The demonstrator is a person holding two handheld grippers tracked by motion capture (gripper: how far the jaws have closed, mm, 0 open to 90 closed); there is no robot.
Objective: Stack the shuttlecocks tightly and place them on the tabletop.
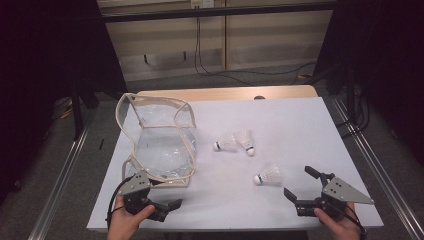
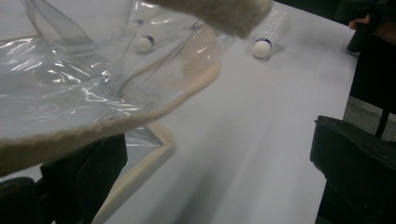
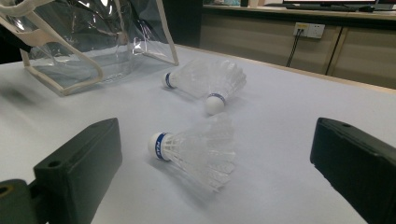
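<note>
White shuttlecock (image 3: 198, 150) between right tool (image 3: 219, 182) jaws

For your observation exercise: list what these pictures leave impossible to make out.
- Left gripper view: left finger partly hidden behind the clear plastic bag with cream trim.
- Right gripper view: print on the nearest white feather shuttlecock's blue band is too small.
- High view: left gripper opening hidden by its body.

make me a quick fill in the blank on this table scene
1. The number of shuttlecocks lying on the table is ____.
2. The bag is made of clear ____.
3. The nearest shuttlecock lies in front of the right tongs, whose jaws are ____.

Missing words: three; plastic; open
</note>
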